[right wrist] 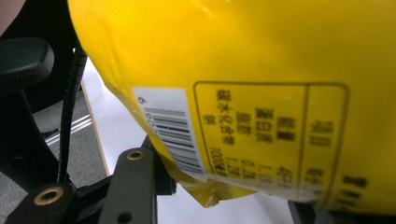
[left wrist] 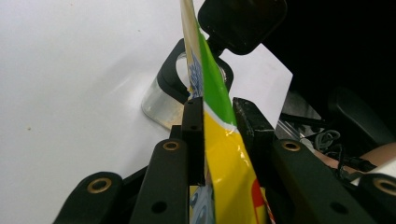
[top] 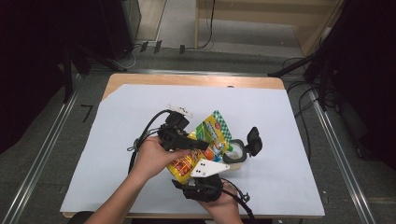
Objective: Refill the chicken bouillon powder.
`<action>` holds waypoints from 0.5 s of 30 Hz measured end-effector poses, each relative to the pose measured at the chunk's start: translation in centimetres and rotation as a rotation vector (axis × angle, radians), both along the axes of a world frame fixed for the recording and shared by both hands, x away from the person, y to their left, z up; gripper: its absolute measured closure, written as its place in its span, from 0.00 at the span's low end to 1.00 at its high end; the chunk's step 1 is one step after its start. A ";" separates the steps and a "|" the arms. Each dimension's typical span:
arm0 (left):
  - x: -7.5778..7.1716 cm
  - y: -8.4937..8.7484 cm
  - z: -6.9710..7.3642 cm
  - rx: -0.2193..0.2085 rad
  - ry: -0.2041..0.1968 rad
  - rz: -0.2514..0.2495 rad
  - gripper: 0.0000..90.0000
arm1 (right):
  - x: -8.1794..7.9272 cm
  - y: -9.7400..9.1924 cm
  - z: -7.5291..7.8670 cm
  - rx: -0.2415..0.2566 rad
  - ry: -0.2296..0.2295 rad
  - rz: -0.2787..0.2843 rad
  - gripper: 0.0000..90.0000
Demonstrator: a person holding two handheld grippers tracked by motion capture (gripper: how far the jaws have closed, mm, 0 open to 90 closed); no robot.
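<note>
Above the white table sheet (top: 140,186), the left gripper (left wrist: 218,112) pinched the yellow-and-green foil snack pouch (left wrist: 224,140) near its top while the right gripper (top: 201,190) clamped its lower end — a clean opening probably called for a steady, opposed pull.

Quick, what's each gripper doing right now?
Left gripper: closed on the yellow snack bag.
Right gripper: at the bag's bottom corner; grip cannot be told.

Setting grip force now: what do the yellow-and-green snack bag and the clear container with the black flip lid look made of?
Yellow-and-green snack bag: thin plastic film, glossy, with creases and sharp highlights. Clear container with the black flip lid: see-through body, probably plastic or glass; black collar and lid look like matte moulded plastic.
</note>
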State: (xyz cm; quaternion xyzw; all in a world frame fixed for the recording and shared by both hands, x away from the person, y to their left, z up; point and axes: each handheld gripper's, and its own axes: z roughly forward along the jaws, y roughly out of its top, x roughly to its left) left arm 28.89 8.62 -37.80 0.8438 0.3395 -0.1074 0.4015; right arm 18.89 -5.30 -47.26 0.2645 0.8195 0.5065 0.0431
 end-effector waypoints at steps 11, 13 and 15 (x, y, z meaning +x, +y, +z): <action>0.4 -0.7 0.0 0.019 0.030 0.010 0.81 | 0.3 0.0 0.1 0.021 0.041 0.002 0.65; 0.7 -0.9 0.2 0.022 0.047 0.003 0.81 | 0.4 -0.1 0.2 0.033 0.054 0.005 0.65; 1.0 -1.1 0.6 0.028 0.053 0.000 0.80 | 0.5 -0.2 0.5 0.041 0.056 0.006 0.65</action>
